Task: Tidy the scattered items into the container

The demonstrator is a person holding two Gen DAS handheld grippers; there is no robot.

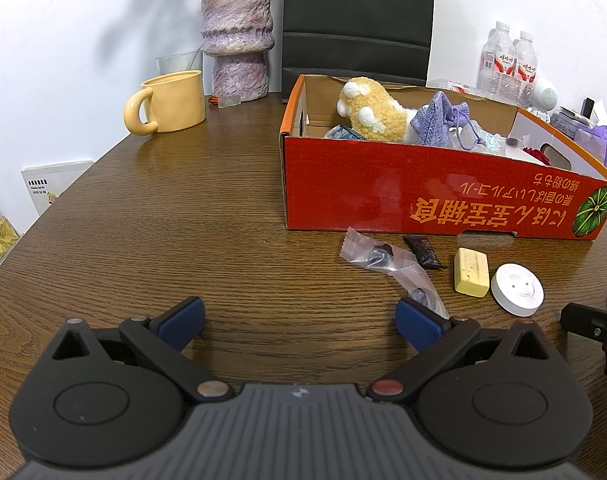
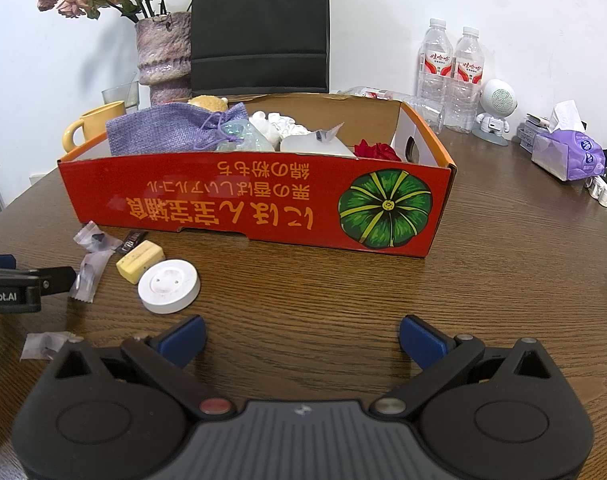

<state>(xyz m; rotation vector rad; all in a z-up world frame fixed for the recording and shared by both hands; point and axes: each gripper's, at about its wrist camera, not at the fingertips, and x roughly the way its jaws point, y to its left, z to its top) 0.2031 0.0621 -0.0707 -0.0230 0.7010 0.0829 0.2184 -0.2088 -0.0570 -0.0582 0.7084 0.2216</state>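
A red cardboard box (image 1: 423, 184) (image 2: 243, 196) stands on the wooden table and holds a plush toy (image 1: 371, 110), a purple pouch (image 2: 171, 132) and other items. In front of it lie clear wrappers (image 1: 383, 258) (image 2: 89, 264), a dark sachet (image 1: 423, 252) (image 2: 133, 238), a yellow eraser block (image 1: 471, 272) (image 2: 139, 260) and a white round disc (image 1: 517, 288) (image 2: 168, 286). My left gripper (image 1: 299, 320) is open and empty, left of the loose items. My right gripper (image 2: 301, 338) is open and empty, right of the disc.
A yellow mug (image 1: 167, 102), a purple vase (image 1: 239, 40) and a black bag (image 2: 259, 28) stand behind the box. Water bottles (image 2: 451, 76), a small white robot figure (image 2: 495, 112) and a tissue pack (image 2: 567, 152) are at the right. Another wrapper (image 2: 43, 344) lies near the right gripper.
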